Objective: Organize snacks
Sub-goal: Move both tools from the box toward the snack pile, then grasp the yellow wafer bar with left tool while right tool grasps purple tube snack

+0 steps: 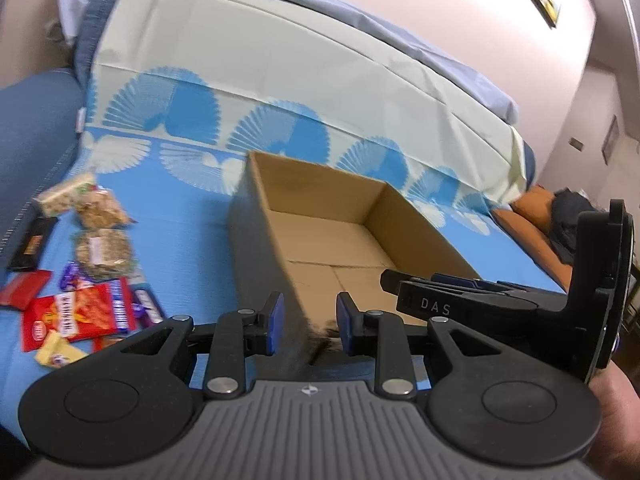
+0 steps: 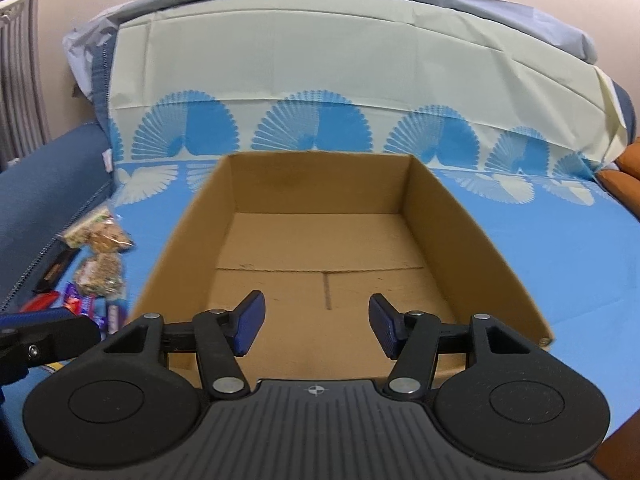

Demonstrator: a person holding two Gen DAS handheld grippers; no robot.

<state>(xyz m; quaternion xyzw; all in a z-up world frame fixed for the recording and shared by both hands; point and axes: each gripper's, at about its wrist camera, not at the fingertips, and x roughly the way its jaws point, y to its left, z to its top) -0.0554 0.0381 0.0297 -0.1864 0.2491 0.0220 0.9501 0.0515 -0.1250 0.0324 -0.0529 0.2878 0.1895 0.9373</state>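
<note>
Left claw part open, straddling the near-left edge of the cardboard box, pads not pressing. Right claw open over the box's near edge, with lots of free room inside. Snacks heaped off to the left on the blue sheet. "DAS" printed on the right claw. Red packet words too blurry to read.

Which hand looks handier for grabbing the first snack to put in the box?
Probably the left. The snacks lie to the left of the box, on the left gripper's side; the right gripper hangs empty over the box.
</note>
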